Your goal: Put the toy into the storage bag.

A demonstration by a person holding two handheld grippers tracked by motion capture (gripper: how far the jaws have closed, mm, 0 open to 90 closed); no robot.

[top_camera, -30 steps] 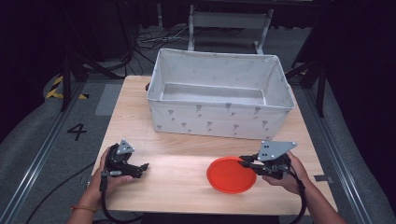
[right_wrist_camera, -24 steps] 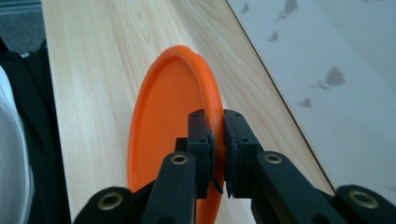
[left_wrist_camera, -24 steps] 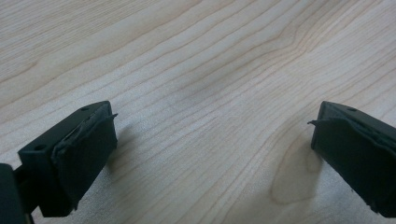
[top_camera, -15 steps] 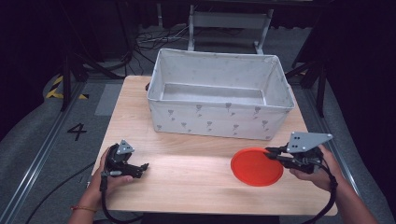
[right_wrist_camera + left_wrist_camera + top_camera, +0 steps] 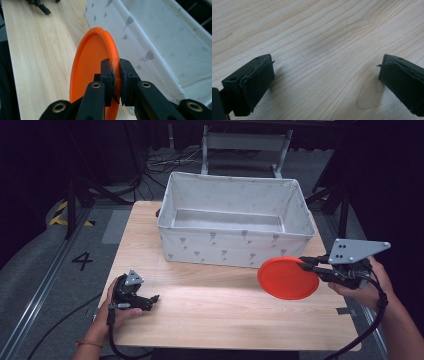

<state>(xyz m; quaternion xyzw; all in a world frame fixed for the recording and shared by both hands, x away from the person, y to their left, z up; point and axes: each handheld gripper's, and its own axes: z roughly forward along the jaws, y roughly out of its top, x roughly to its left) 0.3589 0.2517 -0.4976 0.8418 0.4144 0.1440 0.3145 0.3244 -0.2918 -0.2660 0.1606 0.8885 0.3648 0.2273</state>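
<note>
I see the wooden counter (image 5: 210, 315) with the white fabric bin (image 5: 232, 247) standing at its far side, printed with small grey motifs, nothing visible inside it. The orange plate (image 5: 287, 278) is at the right, off the counter surface, held roughly on edge just in front of the bin's near right corner. My right tongs (image 5: 306, 265) pinch its rim; in the right gripper view the rim (image 5: 115, 65) sits between the two pads, clamped tight, with the bin wall close alongside. My left tongs (image 5: 151, 300) rest low at the near left of the counter, well apart from the plate. In the left gripper view their jaws stand wide, bare wood between them.
</note>
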